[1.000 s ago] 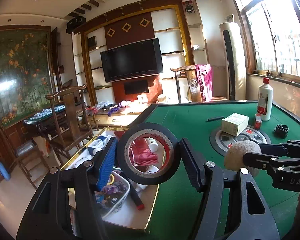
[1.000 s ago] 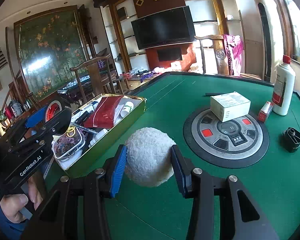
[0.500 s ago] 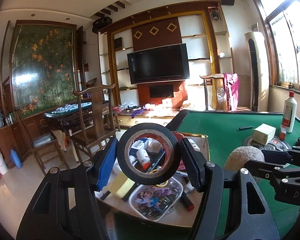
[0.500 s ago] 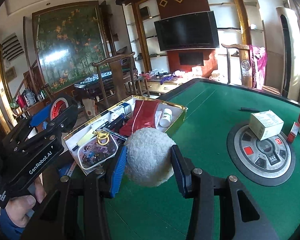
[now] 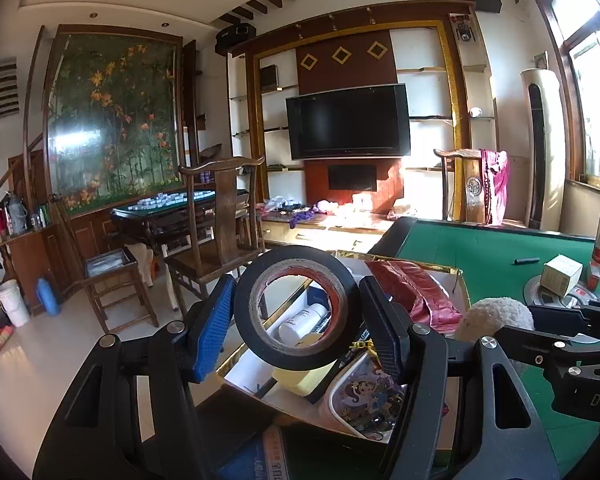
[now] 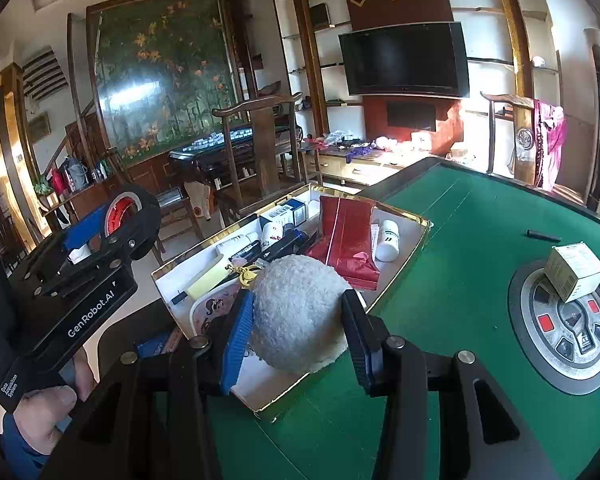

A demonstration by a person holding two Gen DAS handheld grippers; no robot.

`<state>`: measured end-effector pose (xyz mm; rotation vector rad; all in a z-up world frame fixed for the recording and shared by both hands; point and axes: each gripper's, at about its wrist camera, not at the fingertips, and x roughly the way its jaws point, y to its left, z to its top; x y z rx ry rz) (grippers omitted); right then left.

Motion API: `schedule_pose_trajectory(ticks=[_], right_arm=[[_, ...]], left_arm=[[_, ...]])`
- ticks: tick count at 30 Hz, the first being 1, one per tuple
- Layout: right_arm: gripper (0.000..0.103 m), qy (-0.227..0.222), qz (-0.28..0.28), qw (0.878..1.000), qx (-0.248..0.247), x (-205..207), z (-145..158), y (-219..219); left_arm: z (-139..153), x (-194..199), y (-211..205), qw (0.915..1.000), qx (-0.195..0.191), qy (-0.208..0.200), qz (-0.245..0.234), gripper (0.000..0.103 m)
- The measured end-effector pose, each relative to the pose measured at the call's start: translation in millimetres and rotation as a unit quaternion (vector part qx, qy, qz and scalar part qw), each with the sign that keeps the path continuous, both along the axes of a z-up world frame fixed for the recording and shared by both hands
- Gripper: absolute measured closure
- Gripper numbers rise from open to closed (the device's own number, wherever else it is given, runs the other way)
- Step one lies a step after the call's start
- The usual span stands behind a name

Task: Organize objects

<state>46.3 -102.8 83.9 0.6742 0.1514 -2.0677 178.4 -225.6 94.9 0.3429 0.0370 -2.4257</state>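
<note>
the left claw (image 5: 296, 312) is squeezed tight on a roll of black tape (image 5: 296, 309). the two pads press on the outer sides of the roll, so the hole in the middle faces the camera and you can look right through it. holding it by the sides like this keeps the roll from rolling away or slipping out.

the right claw (image 6: 298, 314) is squeezed tight on a fuzzy white ball (image 6: 298, 312). the ball is soft and round, so the pads hug it on both sides at its widest part. that looks like the safest way to carry it.

both things are up in the air, not lying down yet. the ball hangs over the near end of the gold box (image 6: 420, 236), which sits at the edge of the green table (image 6: 460, 248). the tape is held over the near left part of the box, close to its edge.

the box is where things go. it already has a red bag (image 6: 346, 236), a small white bottle (image 6: 388, 240), a yellow block (image 6: 206, 278) and a cartoon tin (image 6: 212, 308) inside. so i think the step now is to lower the tape and the ball into the box and let go. there is not much free room, so each one needs a bare spot.

a small cardboard box (image 6: 574, 272) and a black pen (image 6: 544, 235) lie on the table, well apart from the gold box. they may need tidying too.
</note>
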Motion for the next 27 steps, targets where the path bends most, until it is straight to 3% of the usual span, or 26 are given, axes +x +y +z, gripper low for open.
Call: schedule_pose_trajectory(ticks=[10, 27], right_arm=[[0.058, -0.005, 0.006, 1.0, 0.018, -17, 1, -28], [0.058, 0.082, 0.009, 0.994, 0.066, -23, 15, -89]], left_arm=[[-5, -7, -17, 0.999, 0.043, -0.001, -0.012, 0.04], [-10, -22, -24, 0.9991, 0.039, -0.01, -0.011, 0.04]])
